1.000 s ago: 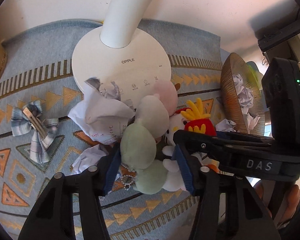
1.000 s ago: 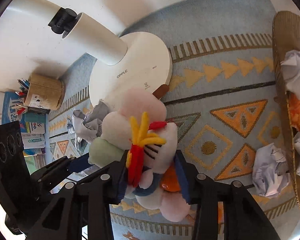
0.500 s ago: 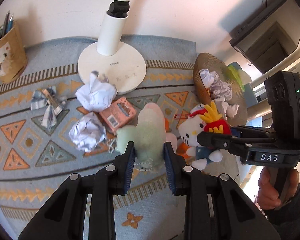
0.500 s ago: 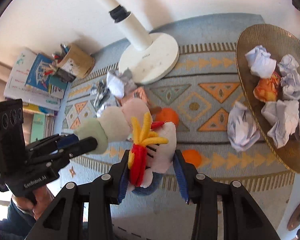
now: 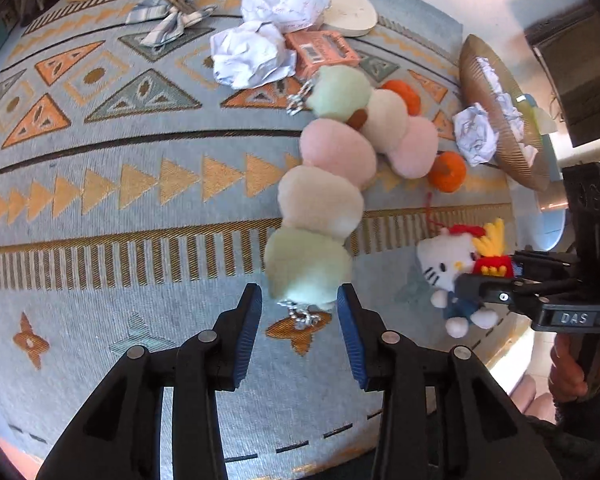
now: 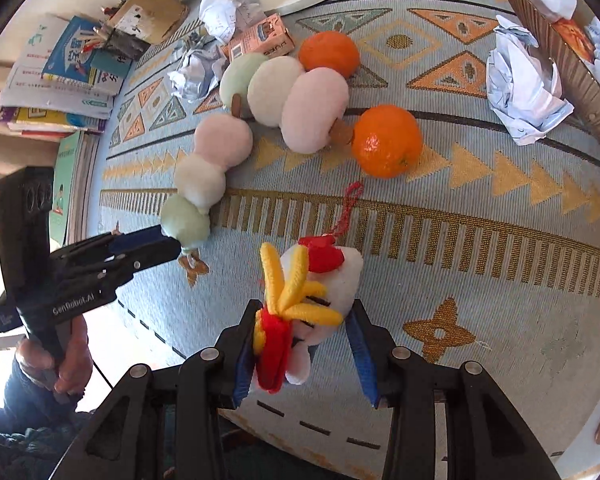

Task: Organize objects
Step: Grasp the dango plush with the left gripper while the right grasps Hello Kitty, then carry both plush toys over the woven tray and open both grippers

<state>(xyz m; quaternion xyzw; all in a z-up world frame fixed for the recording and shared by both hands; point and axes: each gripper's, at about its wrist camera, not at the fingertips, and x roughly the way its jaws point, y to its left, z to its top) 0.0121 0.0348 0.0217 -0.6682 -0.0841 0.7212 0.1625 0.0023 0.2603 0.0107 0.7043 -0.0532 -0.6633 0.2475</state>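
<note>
A plush skewer of pink, white and green balls (image 5: 324, 200) (image 6: 204, 176) lies on the patterned blue mat (image 5: 140, 184). Its green end sits between the tips of my left gripper (image 5: 300, 304) (image 6: 168, 240). The jaws are opening and the blue pads stand clear of the ball. My right gripper (image 6: 304, 332) (image 5: 472, 276) is shut on a white cat plush (image 6: 324, 280) (image 5: 444, 260) with a red bow and yellow fries, held low over the mat's near part. A second plush skewer (image 5: 384, 120) (image 6: 276, 88) rests behind the first.
Two oranges (image 6: 386, 140) (image 6: 330, 54) lie by the second skewer. Crumpled paper (image 5: 248, 54) (image 6: 520, 84), a pink box (image 5: 320, 50), a bow clip (image 5: 172, 16) and a lamp base (image 5: 348, 8) sit further back. A wicker bowl (image 6: 580, 80) holds paper; books (image 6: 60, 68) lie left.
Both grippers have drawn back toward the mat's near edge with their plush toys. The left jaws, shut on the green ball before, have spread apart; the skewer now lies on the mat.
</note>
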